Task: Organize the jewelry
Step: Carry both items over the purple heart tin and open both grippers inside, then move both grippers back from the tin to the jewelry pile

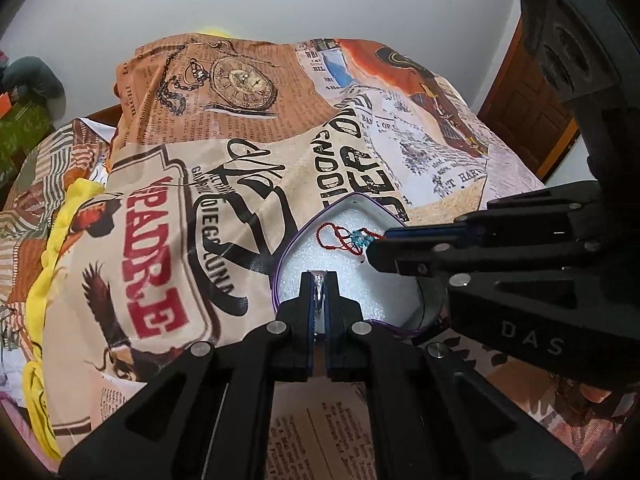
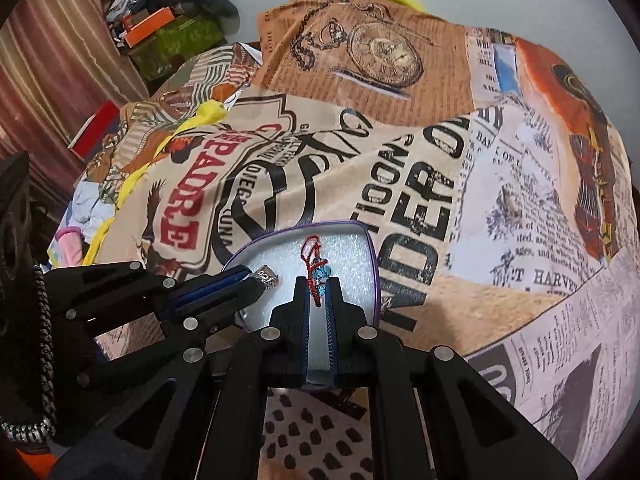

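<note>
Risk sits first at the left tongs (image 1: pixel 319 280), clenched on a silver ring (image 2: pixel 269 279) edge-on between the pads — a narrow, hard band could twist or pop out if the hold loosens unevenly. The right tongs (image 2: pixel 319 285) pinch a red cord bracelet (image 1: pixel 340 237) with a blue charm; its loose loop could snag on a pad and lift away again on letting go. Both hang over the white foam of the heart-shaped tin (image 1: pixel 356 199), at lower centre of each view. The tin rests on a soft printed bedsheet (image 1: pixel 168 208) — a nudge could tip it.
</note>
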Demonstrator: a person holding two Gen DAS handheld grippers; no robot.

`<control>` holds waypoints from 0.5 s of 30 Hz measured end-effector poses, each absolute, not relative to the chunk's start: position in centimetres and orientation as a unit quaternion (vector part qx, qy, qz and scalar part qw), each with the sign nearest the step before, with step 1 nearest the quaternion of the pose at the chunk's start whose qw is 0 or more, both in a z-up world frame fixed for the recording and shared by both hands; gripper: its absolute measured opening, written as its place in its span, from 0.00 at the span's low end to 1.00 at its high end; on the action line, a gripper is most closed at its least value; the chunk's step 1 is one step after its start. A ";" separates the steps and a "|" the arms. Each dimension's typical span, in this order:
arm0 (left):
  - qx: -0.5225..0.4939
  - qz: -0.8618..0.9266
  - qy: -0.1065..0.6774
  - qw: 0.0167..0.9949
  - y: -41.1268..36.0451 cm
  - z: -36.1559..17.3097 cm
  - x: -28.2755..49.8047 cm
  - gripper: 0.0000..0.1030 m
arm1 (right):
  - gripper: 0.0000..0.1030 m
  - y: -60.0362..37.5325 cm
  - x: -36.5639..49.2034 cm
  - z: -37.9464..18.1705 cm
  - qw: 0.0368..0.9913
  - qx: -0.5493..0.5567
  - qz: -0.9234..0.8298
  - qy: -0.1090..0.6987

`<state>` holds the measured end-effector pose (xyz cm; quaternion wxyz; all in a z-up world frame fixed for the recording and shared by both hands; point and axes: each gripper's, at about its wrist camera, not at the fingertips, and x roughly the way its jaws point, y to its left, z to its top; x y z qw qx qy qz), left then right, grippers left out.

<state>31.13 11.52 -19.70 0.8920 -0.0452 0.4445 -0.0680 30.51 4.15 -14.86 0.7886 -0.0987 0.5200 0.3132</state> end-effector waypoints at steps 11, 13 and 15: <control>-0.043 -0.045 0.432 0.900 12.2 -17.5 28.9 0.32 | 0.12 3.3 28.9 -13.3 0.785 -0.098 0.311 0.527; -0.042 -0.041 0.429 0.901 12.4 -16.9 28.3 0.32 | 0.17 2.9 28.4 -12.4 0.791 -0.095 0.308 0.520; -0.039 -0.038 0.426 0.903 12.5 -16.3 27.8 0.32 | 0.18 2.5 27.7 -11.6 0.797 -0.097 0.309 0.510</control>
